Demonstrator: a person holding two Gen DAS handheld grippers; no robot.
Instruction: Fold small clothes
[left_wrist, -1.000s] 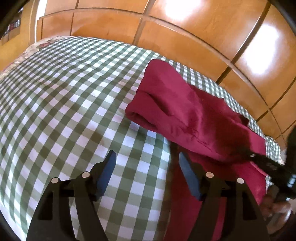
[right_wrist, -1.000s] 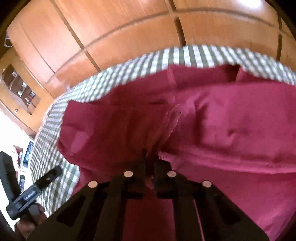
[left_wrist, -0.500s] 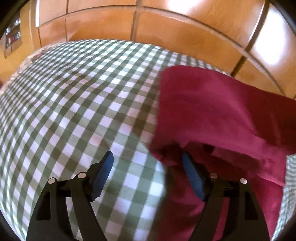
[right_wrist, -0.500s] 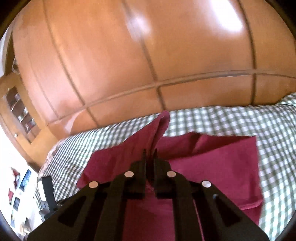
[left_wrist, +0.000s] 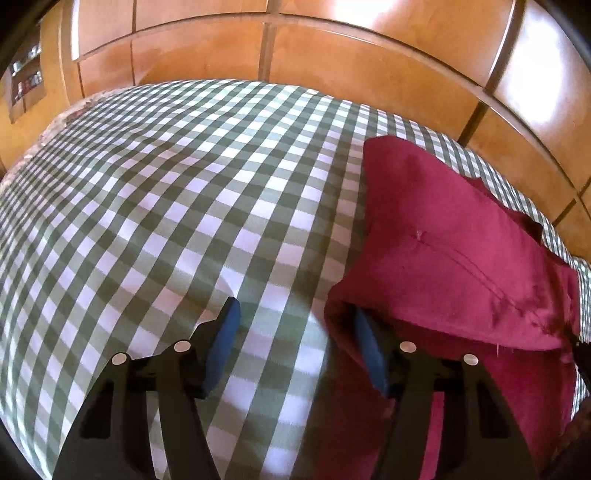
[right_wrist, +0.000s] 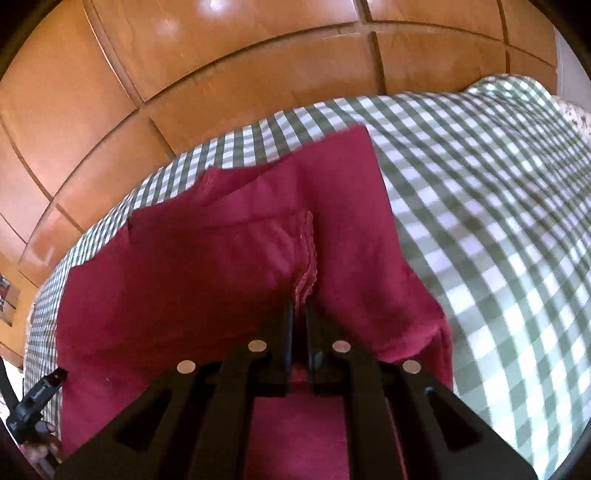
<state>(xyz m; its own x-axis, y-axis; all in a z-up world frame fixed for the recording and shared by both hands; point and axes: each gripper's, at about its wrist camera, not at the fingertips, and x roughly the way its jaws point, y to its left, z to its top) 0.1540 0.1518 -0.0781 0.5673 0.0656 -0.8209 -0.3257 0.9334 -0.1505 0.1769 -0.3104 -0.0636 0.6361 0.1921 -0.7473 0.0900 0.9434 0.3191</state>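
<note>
Dark red cotton garment (right_wrist: 229, 280) lies folded on the green-and-white checked cloth (left_wrist: 155, 206). Right tongs (right_wrist: 300, 314) pinch its stitched edge; left tongs (left_wrist: 295, 325), spread wide, hold nothing, the garment just beside their right finger.

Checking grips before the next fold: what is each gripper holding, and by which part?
The right gripper is shut on the red garment, pinching its stitched hem edge. The left gripper is open and holds nothing.

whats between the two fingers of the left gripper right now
In the left wrist view, only bare green checked bedsheet lies between the fingers of the open left gripper. The red garment edge drapes at its right finger.
</note>
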